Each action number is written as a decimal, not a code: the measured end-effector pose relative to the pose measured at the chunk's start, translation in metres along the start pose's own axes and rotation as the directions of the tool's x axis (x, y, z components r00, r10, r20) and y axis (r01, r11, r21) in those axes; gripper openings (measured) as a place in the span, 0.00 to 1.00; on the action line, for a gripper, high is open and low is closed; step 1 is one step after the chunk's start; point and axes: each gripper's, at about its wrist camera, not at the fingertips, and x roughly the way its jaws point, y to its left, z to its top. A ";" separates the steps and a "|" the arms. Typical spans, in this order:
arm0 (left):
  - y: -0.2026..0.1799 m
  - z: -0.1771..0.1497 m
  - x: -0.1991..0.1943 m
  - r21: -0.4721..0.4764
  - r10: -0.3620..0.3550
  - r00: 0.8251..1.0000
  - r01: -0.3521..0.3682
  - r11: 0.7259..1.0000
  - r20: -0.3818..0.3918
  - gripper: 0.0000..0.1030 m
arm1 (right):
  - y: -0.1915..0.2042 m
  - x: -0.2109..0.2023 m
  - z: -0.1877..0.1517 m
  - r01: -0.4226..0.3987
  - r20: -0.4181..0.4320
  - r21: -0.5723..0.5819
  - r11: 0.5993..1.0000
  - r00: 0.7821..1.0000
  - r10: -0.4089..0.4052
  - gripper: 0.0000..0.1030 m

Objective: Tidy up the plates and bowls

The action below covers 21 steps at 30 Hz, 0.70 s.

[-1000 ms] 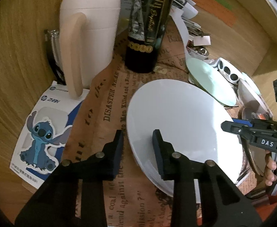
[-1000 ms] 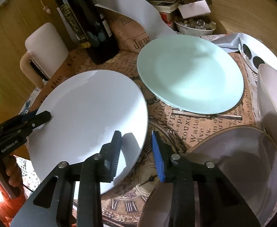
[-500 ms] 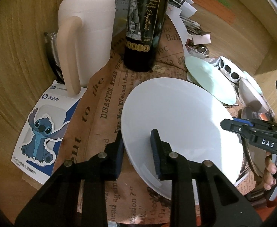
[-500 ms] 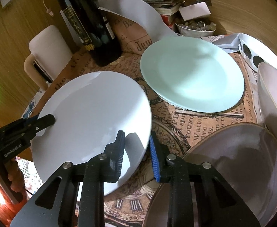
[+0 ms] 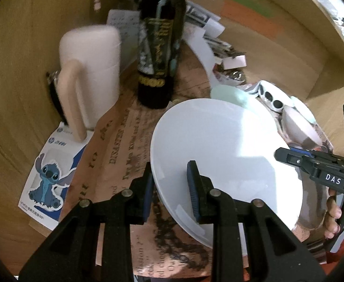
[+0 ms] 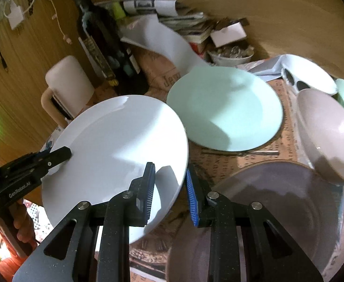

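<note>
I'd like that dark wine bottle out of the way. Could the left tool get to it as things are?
Probably not now: the left tool is shut on the white plate, which the right tool also grips. The wine bottle stands behind the plate.

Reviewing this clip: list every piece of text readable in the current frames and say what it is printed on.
"DAS": label on the right gripper.
"GenRobot.AI": side of the left gripper.
"hp": logo on the cartoon card.
"DISASTER", "TO": newsprint paper; smaller lines blurred.
Wine bottle label: gold script, unreadable.
</note>
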 end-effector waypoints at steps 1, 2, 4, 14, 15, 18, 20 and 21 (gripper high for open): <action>-0.003 0.001 -0.001 0.003 -0.005 1.000 0.005 1.000 0.003 0.27 | -0.002 -0.004 0.000 0.004 0.008 0.000 1.000 1.000 -0.004 0.23; -0.007 0.003 -0.001 0.006 -0.011 1.000 0.011 1.000 0.007 0.27 | -0.004 -0.009 -0.001 0.009 0.018 0.001 1.000 1.000 -0.009 0.23; -0.016 0.005 -0.003 0.012 -0.022 1.000 0.021 1.000 0.012 0.27 | -0.008 -0.017 -0.002 0.015 0.030 0.002 1.000 0.999 -0.015 0.23; -0.061 0.007 -0.007 0.076 -0.060 0.998 0.058 0.995 0.015 0.27 | -0.038 -0.050 -0.015 0.047 0.075 0.043 0.998 0.996 -0.050 0.23; -0.064 0.007 -0.007 0.080 -0.062 0.998 0.060 0.995 0.014 0.27 | -0.042 -0.054 -0.017 0.049 0.079 0.047 0.998 0.995 -0.053 0.23; -0.078 0.006 -0.005 0.096 -0.068 0.998 0.067 0.993 0.008 0.27 | -0.051 -0.063 -0.024 0.055 0.089 0.058 0.997 0.994 -0.061 0.23; -0.088 0.005 -0.005 0.109 -0.071 0.997 0.070 0.992 0.004 0.27 | -0.057 -0.068 -0.027 0.057 0.094 0.066 0.996 0.994 -0.064 0.23; -0.092 0.004 -0.005 0.113 -0.072 0.997 0.071 0.991 0.003 0.27 | -0.061 -0.070 -0.029 0.057 0.096 0.072 0.996 0.993 -0.064 0.23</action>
